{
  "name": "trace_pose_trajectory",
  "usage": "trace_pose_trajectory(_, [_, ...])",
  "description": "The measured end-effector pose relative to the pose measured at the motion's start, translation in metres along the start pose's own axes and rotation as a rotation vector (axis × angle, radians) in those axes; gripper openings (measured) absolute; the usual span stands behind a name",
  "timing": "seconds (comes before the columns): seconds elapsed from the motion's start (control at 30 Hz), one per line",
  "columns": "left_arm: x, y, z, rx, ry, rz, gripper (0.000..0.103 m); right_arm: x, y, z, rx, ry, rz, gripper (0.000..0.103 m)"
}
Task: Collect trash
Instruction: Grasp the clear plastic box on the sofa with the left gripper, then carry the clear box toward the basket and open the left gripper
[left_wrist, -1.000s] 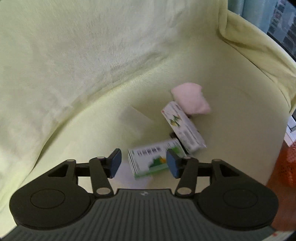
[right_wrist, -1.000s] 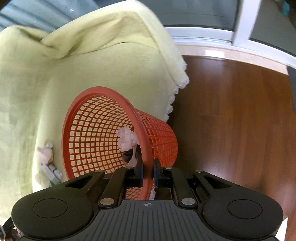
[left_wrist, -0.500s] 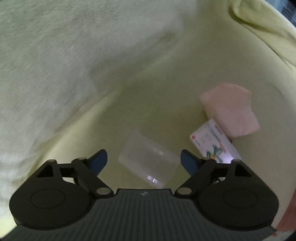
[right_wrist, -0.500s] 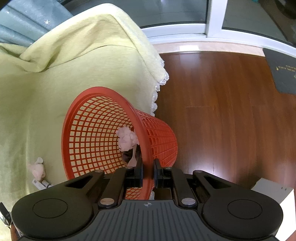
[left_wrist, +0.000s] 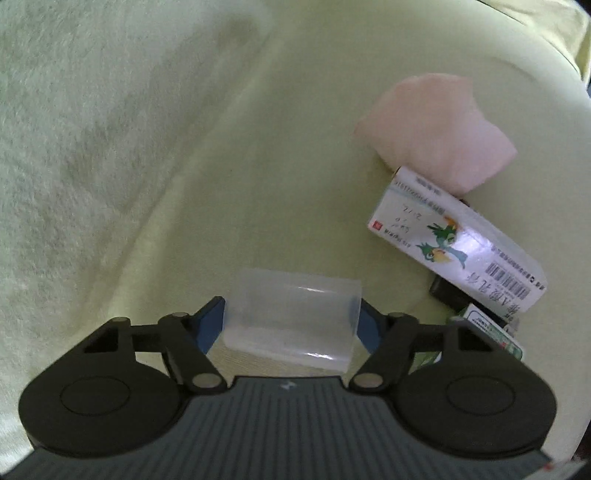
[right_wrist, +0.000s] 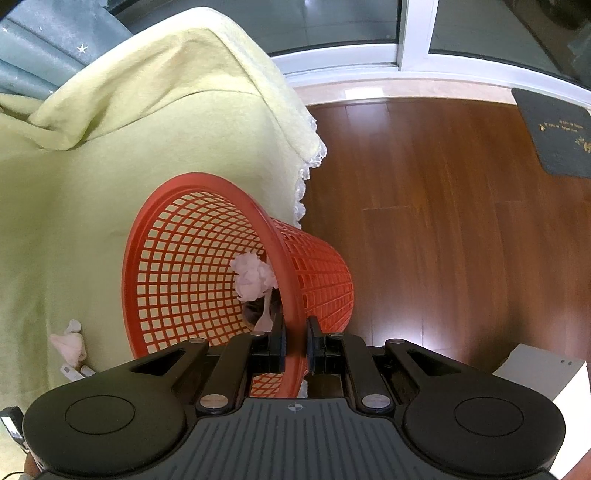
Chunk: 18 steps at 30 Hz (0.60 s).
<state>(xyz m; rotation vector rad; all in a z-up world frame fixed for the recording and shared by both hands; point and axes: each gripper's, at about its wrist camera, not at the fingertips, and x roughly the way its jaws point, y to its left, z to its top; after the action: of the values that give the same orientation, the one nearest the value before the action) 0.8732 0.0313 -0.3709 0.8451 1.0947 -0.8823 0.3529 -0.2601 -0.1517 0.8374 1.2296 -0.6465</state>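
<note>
**Left gripper closing round plastic cup; right gripper clamped on basket rim**

Left wrist view. The left gripper (left_wrist: 291, 326) points steeply down at a pale yellow-green blanket (left_wrist: 147, 147). A clear plastic cup (left_wrist: 293, 317) lies on its side on the blanket, directly between the blue pads (left_wrist: 210, 325). The jaws stand wide and are closing on the cup; both pads sit against or just beside its ends, but firm pressure cannot be confirmed. To the right of the cup, well apart, lies a white medicine box (left_wrist: 458, 243) printed with green birds and a barcode. A crumpled pink tissue (left_wrist: 436, 125) touches the far end of that box. A small dark object (left_wrist: 445, 291) shows beneath the box's near end, and a second white-and-green box (left_wrist: 495, 332) lies just beside it, partly hidden by the gripper body.

Right wrist view. The right gripper (right_wrist: 295, 343) is fully closed, its fingers pinching the rim of a red mesh waste basket (right_wrist: 177, 266). The basket is tilted, its mouth turned toward the blanket-covered seat. Inside the basket, against the wall near the gripper, sits crumpled pink tissue (right_wrist: 253, 277), with a dark item below it that cannot be identified. Left of the basket, on the blanket (right_wrist: 110, 147), lies another pink tissue (right_wrist: 70, 341). Right of the basket is wooden floor (right_wrist: 443, 221).
</note>
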Motion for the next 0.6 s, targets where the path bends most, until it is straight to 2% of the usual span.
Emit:
trace_pose_trajectory(0.17, [-0.019,-0.009,-0.007,-0.012,-0.037,0.038,0.069,0.002,0.001,-0.001,-0.014,0.009,0.012,0.007])
trace_pose_trajectory(0.27, [-0.047,-0.018,-0.009,-0.045,-0.062,0.039,0.069,0.001,0.000,0.001,-0.031,0.011,0.024,0.007])
trace_pose_trajectory(0.5, [-0.135,-0.059,-0.012,-0.138,-0.099,-0.025,0.069,-0.001,0.002,-0.001,-0.082,0.016,0.078,0.007])
trace_pose_trajectory(0.6, [-0.170,-0.094,-0.015,-0.169,-0.104,-0.051,0.069,-0.006,0.005,0.000,-0.113,0.021,0.104,0.007])
